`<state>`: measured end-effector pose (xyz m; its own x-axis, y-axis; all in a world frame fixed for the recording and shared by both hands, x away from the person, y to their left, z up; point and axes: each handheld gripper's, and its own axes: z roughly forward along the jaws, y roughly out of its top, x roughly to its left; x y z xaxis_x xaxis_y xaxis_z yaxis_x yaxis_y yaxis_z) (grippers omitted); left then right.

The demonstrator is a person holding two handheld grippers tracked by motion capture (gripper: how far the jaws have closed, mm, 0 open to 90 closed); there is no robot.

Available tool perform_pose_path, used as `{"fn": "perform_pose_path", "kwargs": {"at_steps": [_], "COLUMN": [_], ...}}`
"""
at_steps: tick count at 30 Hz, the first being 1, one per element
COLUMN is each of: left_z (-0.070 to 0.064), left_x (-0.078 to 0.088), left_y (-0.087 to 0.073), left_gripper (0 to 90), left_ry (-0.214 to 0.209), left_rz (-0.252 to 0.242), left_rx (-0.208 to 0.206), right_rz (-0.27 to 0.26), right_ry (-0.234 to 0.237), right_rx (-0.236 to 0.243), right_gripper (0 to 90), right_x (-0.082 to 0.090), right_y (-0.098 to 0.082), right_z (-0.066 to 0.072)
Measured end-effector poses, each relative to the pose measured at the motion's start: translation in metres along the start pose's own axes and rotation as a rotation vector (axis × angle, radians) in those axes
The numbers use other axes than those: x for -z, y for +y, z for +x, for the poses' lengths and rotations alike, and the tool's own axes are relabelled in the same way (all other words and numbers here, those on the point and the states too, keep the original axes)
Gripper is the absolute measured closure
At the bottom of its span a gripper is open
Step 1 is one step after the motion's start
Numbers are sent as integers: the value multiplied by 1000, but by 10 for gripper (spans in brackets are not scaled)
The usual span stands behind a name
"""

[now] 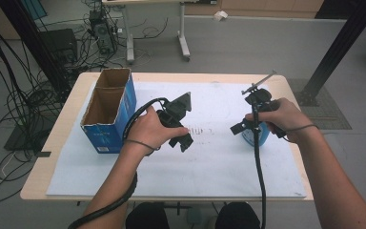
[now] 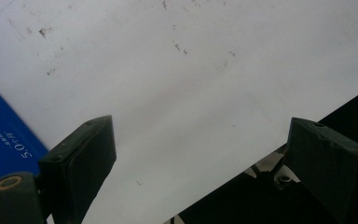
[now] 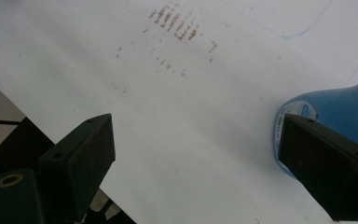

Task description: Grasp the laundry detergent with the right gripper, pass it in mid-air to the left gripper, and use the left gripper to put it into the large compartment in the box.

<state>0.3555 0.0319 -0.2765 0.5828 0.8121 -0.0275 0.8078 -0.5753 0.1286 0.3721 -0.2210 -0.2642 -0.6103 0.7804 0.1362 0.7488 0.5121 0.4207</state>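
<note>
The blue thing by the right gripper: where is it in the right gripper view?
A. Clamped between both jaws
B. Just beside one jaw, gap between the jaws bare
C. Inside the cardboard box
B: the blue thing sits past one jaw of the right gripper, jaws wide apart over white sheet.

Light blue bottle (image 3: 340,105), white sheet (image 1: 219,162) — reddish-brown smudges, dark blue box (image 1: 109,112)

Open white sheet (image 1: 219,157) between both hands; cardboard box (image 1: 109,109) along its left edge.
</note>
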Motion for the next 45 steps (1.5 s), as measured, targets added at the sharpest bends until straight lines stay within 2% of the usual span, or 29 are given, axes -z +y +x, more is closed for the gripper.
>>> {"fn": "perform_pose_path", "kwargs": {"at_steps": [12, 25, 32, 40, 45], "left_z": [3, 5, 6, 4, 4], "left_x": [0, -6, -8, -7, -7], "left_y": [-1, -2, -2, 0, 0], "left_gripper": [93, 93, 94, 93, 94], "left_ry": [-2, -11, -16, -20, -23], "left_rz": [7, 16, 24, 20, 19], "left_rx": [-10, -2, -1, 2, 1], "right_rz": [-18, -43, -82, -91, -97], "right_ry": [4, -5, -8, -11, -12], "right_rx": [4, 7, 8, -9, 0], "right_gripper": [110, 112, 113, 113, 113], "right_x": [-6, -18, -28, -34, -34], "right_y": [-14, -32, -48, -61, -64], "right_z": [2, 2, -2, -5, -4]}}
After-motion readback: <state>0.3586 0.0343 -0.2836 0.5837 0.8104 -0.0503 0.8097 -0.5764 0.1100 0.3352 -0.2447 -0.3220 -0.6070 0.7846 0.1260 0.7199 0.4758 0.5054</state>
